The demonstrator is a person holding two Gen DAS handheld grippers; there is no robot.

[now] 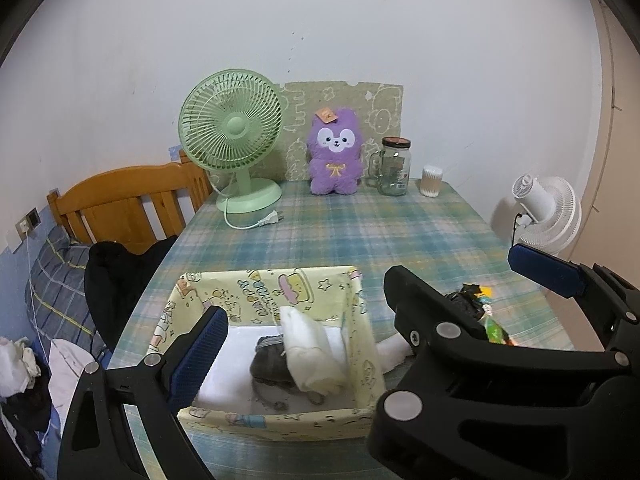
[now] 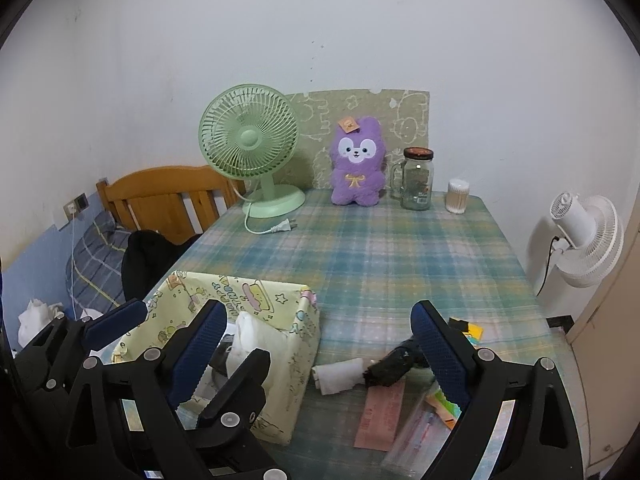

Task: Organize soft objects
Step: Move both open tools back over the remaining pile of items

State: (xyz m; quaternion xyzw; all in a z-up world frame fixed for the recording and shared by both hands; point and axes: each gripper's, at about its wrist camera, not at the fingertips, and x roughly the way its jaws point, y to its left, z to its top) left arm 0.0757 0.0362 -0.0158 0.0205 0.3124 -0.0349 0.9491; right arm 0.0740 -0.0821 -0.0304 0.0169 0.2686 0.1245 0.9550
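Fabric box [image 1: 352, 304] already holding rolled cloths [image 1: 312, 352]. Both claws, left [image 1: 304, 344] and right [image 2: 320, 360], apart, empty; white roll [image 2: 340, 374] and dark roll [image 2: 394, 364] waiting outside

A plain white wall [image 2: 360, 32] with a few dark specks closes the back of the room, lit evenly and dimly. A table [image 2: 380, 248] under a blue-green plaid cloth stands against it, with a patterned olive board [image 2: 408, 112] propped upright at its far edge. To the left lies a bed with a wooden headboard [image 2: 168, 196] and a blue checked pillow [image 1: 56, 280]; dark clothing [image 1: 116, 280] lies between bed and table. A wall socket [image 2: 76, 204] holds a white cable. On the right a white fan [image 2: 584, 240] stands beside a beige panel [image 1: 612, 160].
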